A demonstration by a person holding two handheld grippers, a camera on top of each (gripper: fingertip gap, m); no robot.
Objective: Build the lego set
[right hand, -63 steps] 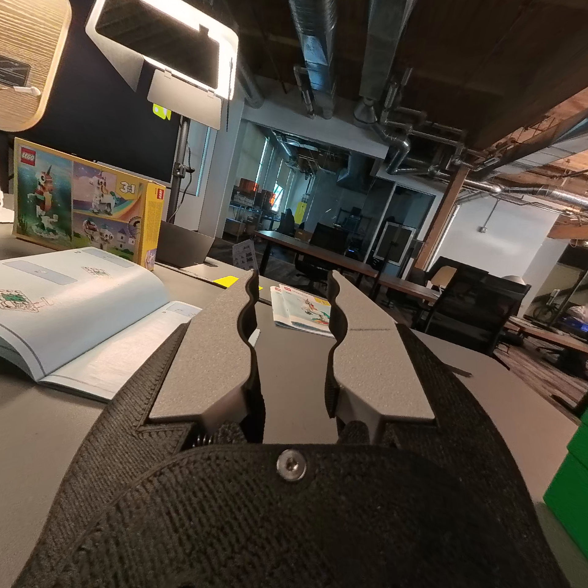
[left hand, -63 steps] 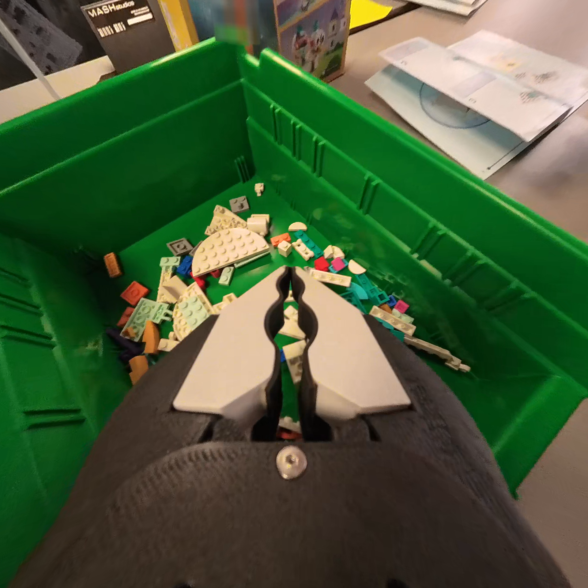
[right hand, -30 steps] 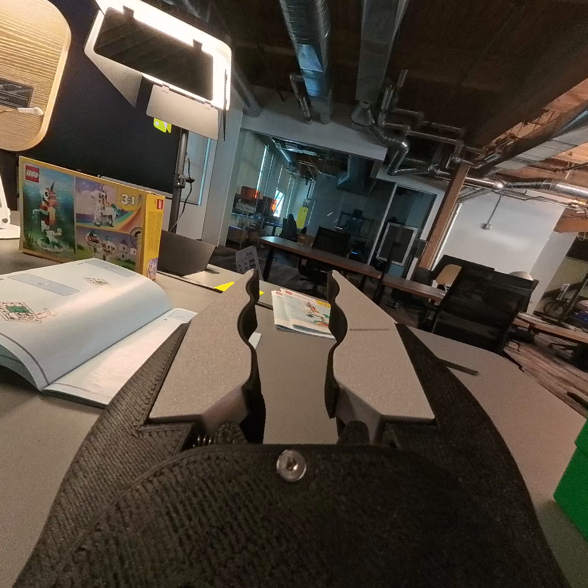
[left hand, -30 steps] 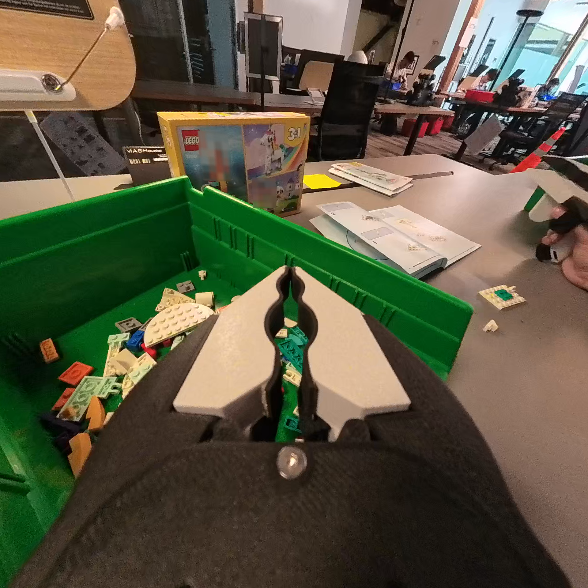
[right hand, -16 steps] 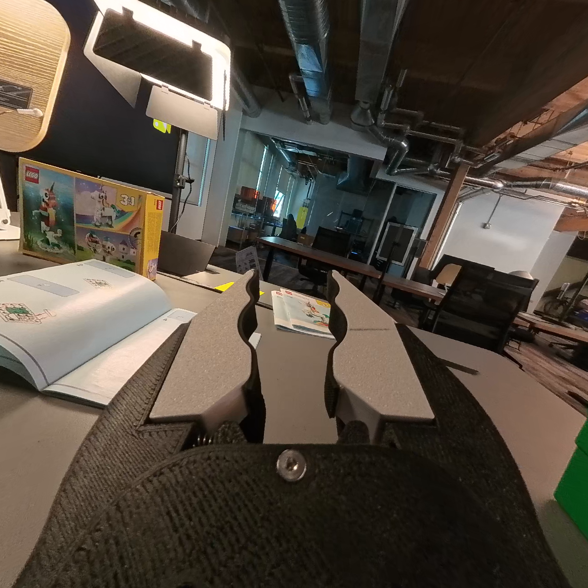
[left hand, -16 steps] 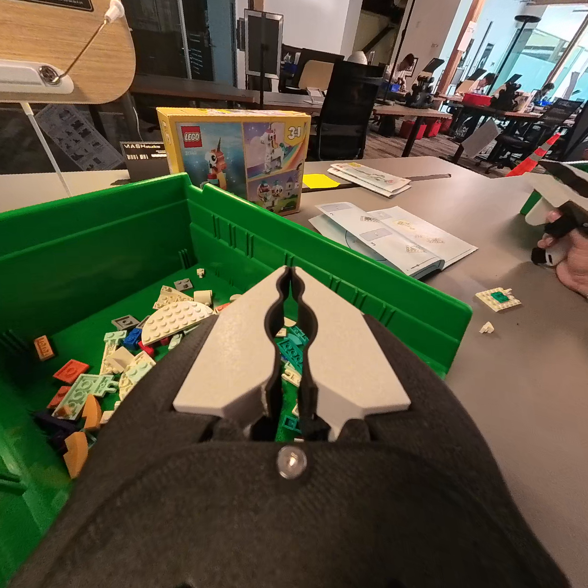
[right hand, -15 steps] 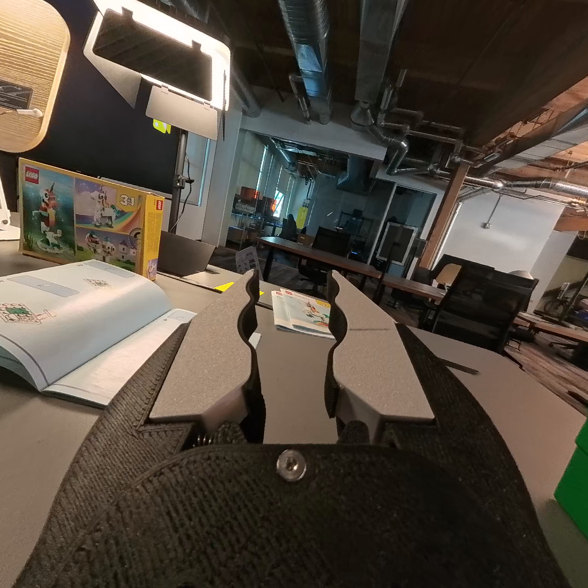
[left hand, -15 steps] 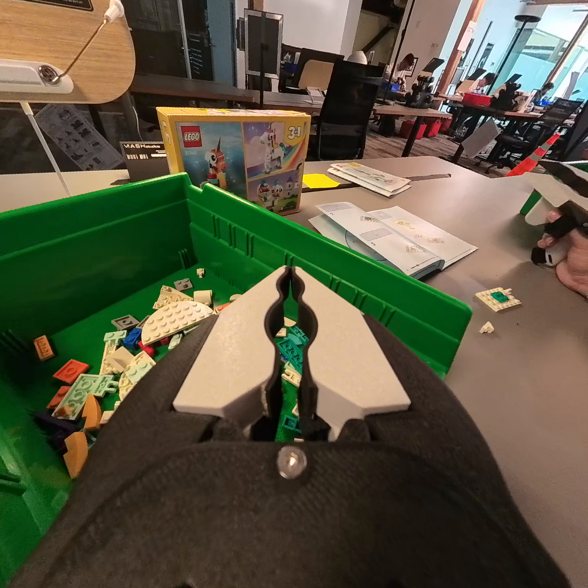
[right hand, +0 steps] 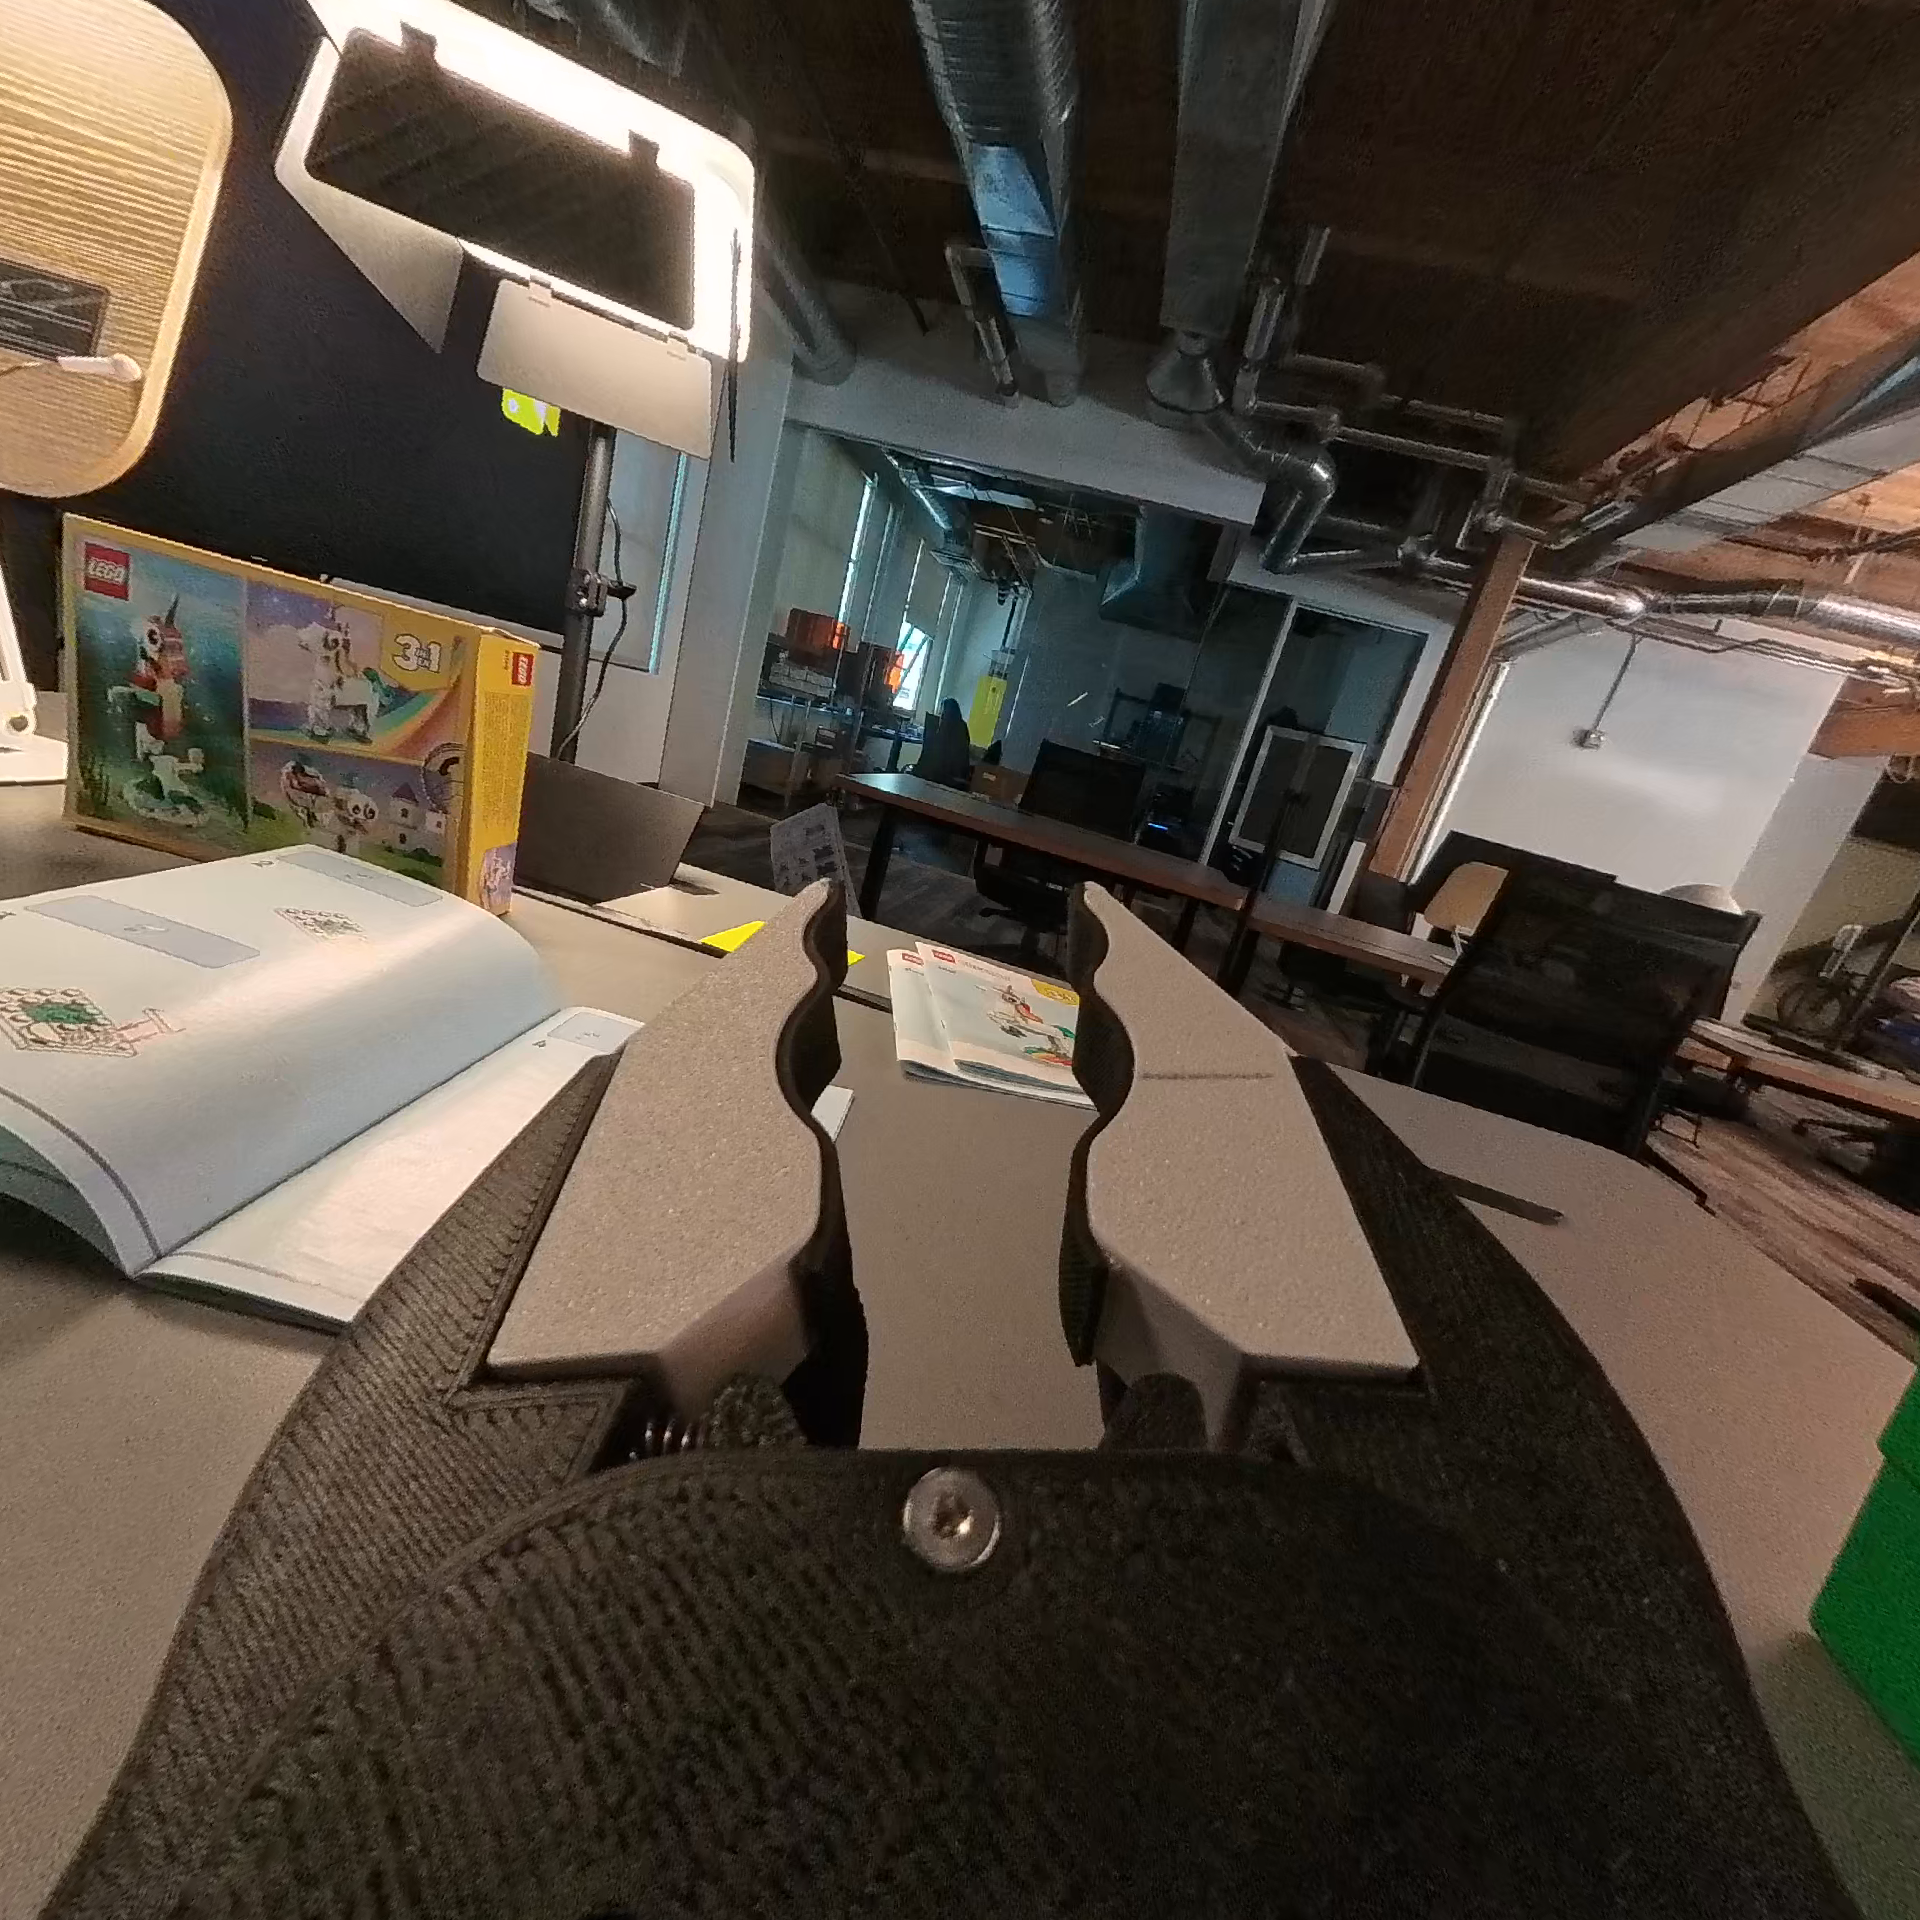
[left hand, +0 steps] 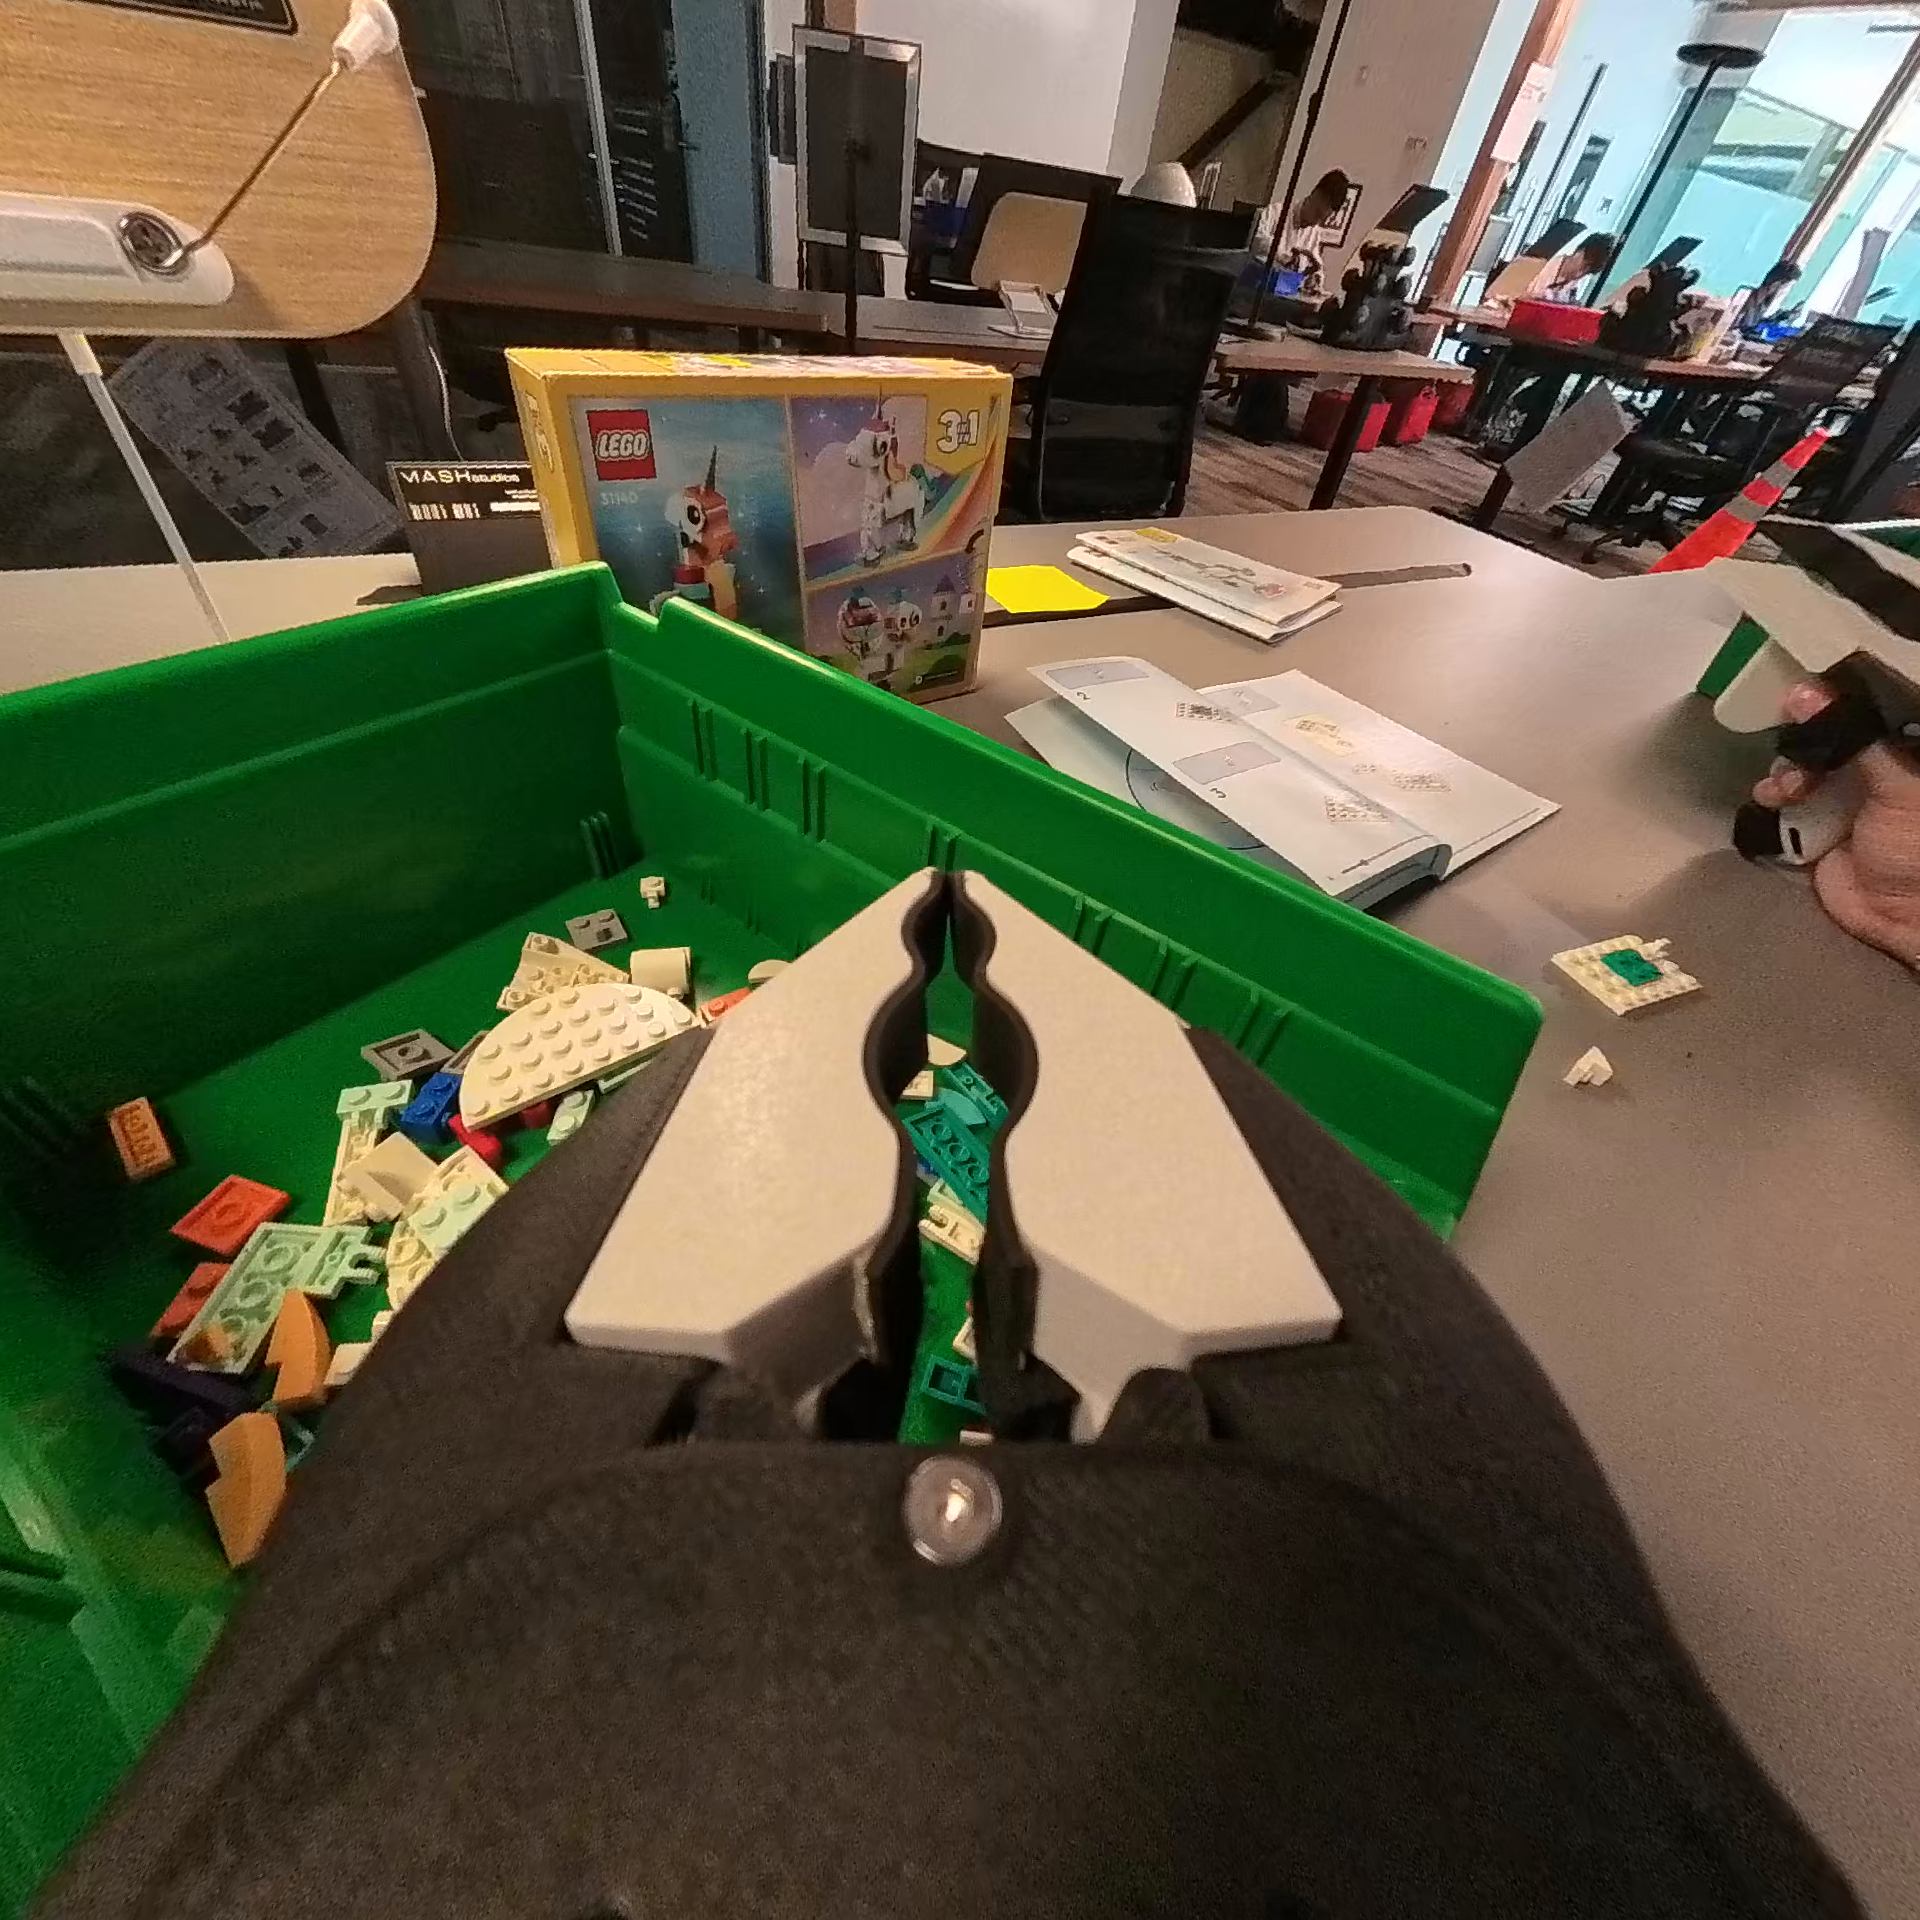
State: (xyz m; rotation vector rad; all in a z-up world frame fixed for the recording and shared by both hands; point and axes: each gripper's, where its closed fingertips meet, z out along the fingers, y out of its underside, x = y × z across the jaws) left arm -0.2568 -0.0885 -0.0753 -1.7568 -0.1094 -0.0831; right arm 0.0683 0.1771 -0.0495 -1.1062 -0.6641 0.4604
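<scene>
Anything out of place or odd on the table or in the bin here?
Mostly tidy. One small white piece lies alone on the grey table, apart from the started white plate with a teal tile and outside the green bin of loose bricks. Nothing looks spilled or damaged.

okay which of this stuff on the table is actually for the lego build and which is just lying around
For the build: green bin of loose bricks, open instruction booklet, started white plate assembly.

Lying about: set box, yellow sticky note, closed leaflets, black sign card.
</scene>
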